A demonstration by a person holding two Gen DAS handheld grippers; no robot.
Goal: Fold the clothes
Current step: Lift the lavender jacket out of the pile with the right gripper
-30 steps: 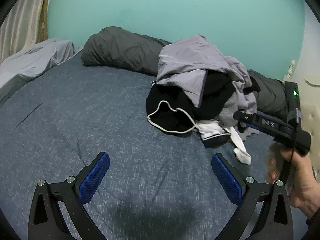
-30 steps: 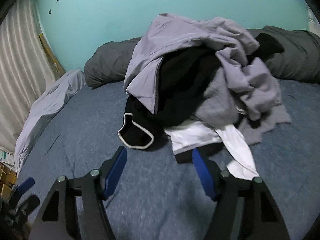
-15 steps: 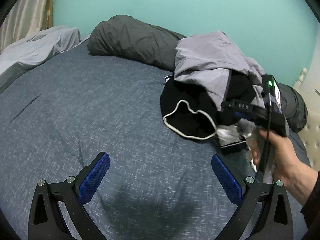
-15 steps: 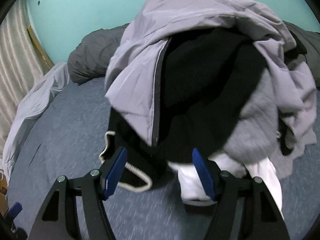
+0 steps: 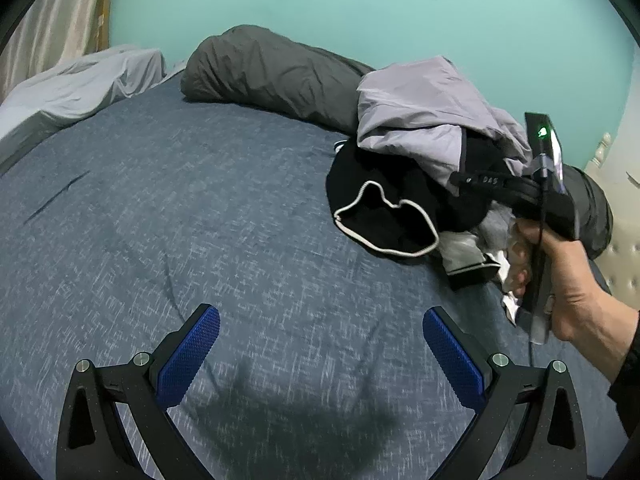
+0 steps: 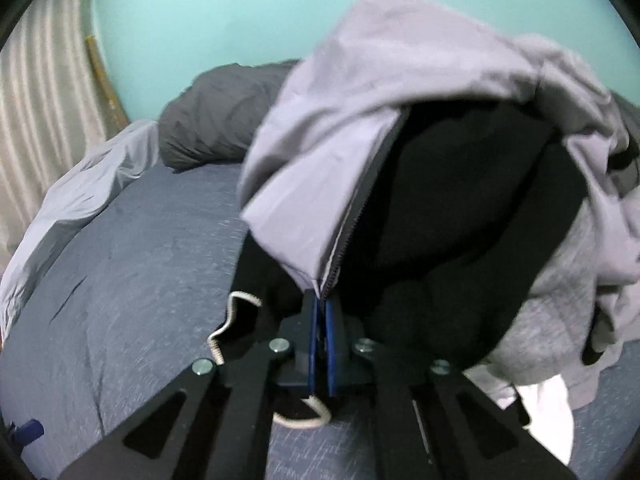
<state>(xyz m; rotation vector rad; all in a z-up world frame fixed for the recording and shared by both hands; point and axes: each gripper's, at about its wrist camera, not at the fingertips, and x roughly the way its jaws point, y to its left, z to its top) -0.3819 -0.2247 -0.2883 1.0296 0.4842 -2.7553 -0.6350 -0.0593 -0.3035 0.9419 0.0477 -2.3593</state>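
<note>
Bed [image 5: 168, 208] with blue-grey heathered cover, mostly bare on its near and left side. Turquoise wall [image 5: 360, 8] behind. Pale curtain [image 6: 44, 92] at left, a wooden strip beside it.

Count on the bed: one dark grey rolled duvet or pillow [image 5: 272, 68] along the wall; one pale grey sheet [image 5: 76, 84] bunched at the left edge; one pile of clothes [image 5: 424, 184] on the right half. In the pile, as far as can be told apart: one lilac-grey zip jacket [image 6: 360, 112] on top, one black garment with white piping [image 5: 384, 216], one heather-grey knit piece [image 6: 560, 304], one white piece [image 6: 548, 408] at the bottom edge. More may lie underneath; cannot tell.

Left tongs [image 5: 320, 356]: released, blue pads wide apart, nothing between them, hovering over bare bed cover well short of the pile; their shadow falls on the cover below.

Right tongs [image 6: 320, 344]: clenched, pads pressed together on the lower corner of the lilac-grey zip jacket, right at the zipper end. Frame is blurred. The jacket hangs over the black garment, which blocks most of the view.

From the left wrist view, a hand [image 5: 560, 272] grips the right tool's handle, green light lit on its body, tool nose buried in the pile.
</note>
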